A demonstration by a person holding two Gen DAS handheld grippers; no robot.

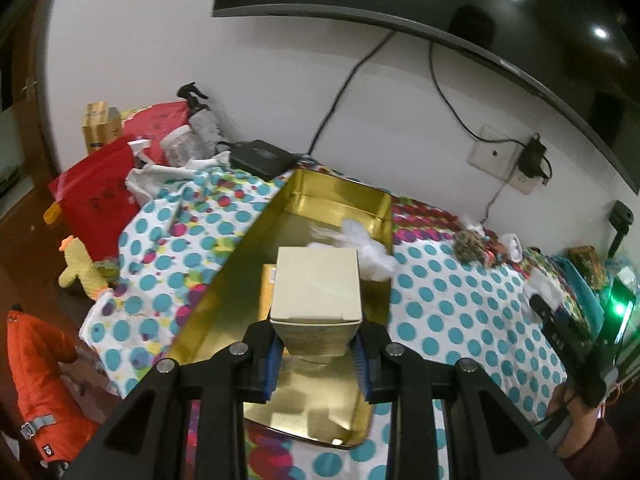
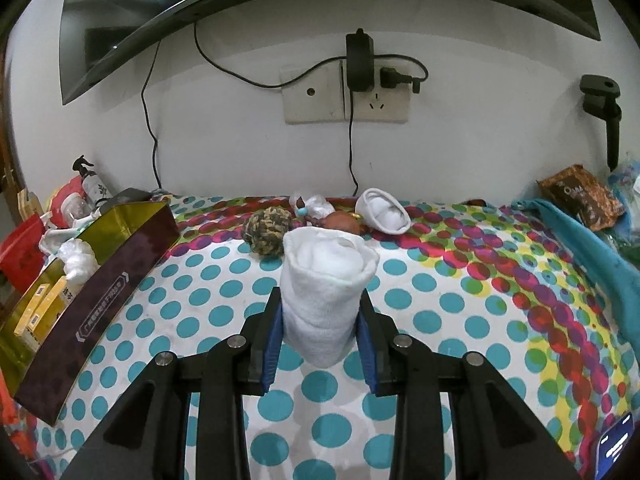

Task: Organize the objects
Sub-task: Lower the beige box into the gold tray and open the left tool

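Dim indoor light; fisheye-bent edges, perhaps slight motion blur.

Beyond my tongs a white wall (image 2: 240, 152) carries a black television (image 2: 132, 12) reflecting ceiling lights, a socket plate (image 2: 346, 98) with cables; dotted cloth (image 2: 460, 320) lies beneath.

A dark television (image 2: 168, 8) hangs above a wall socket (image 2: 346, 94), cables (image 2: 150, 120) trailing down the wall.

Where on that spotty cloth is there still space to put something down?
The spotted cloth lies bare between the gold tin and the teal fabric. The tin's far end has bare floor. Crowded: the back edge, around the rope ball and rolled sock.
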